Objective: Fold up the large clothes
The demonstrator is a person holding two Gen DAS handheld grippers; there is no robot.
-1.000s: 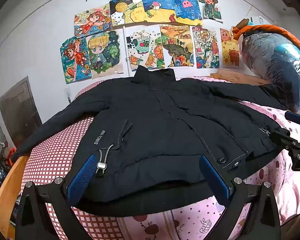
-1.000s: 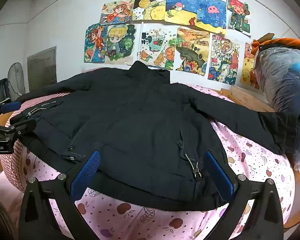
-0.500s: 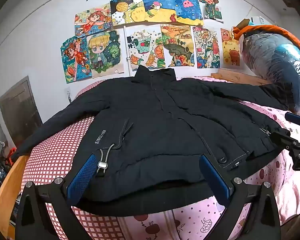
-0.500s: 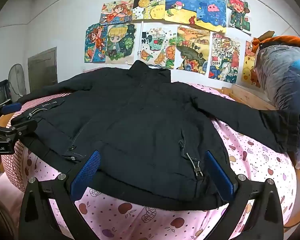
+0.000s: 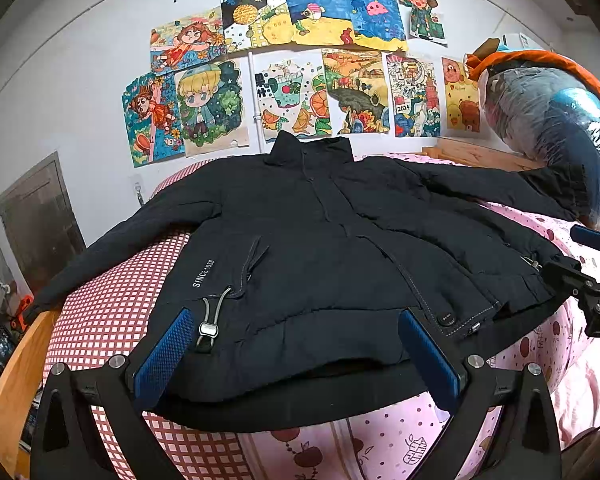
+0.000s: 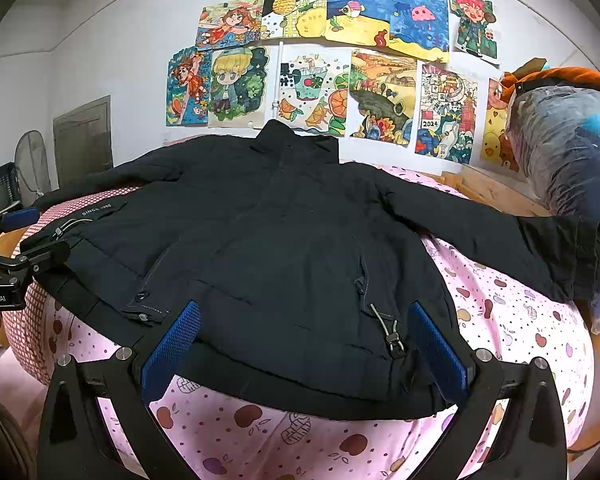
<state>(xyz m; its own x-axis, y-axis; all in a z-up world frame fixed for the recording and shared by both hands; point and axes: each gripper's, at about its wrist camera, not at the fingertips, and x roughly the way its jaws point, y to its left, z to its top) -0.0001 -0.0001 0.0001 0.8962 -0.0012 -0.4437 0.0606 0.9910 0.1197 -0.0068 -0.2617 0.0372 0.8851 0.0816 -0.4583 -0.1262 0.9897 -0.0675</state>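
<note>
**Black padded jacket spread flat on the bed; both grippers poised at the hem, nothing grasped.**

The jacket lies front-up on the bed, collar toward the drawings on the wall, sleeves spread to both sides. The left gripper and the right gripper each stand at the hem with fingers spread wide and holding nothing. Risks, as a judgement: the padded hem is thick, so a shallow bite may take only the top layer and let the jacket sag or slip during the fold; a finger may snag a drawcord toggle; the far right sleeve lies against the plastic-wrapped bundle and may drag. Compared with one second ago, jacket and grippers show almost no change; the right wrist view shifts only slightly.
</note>
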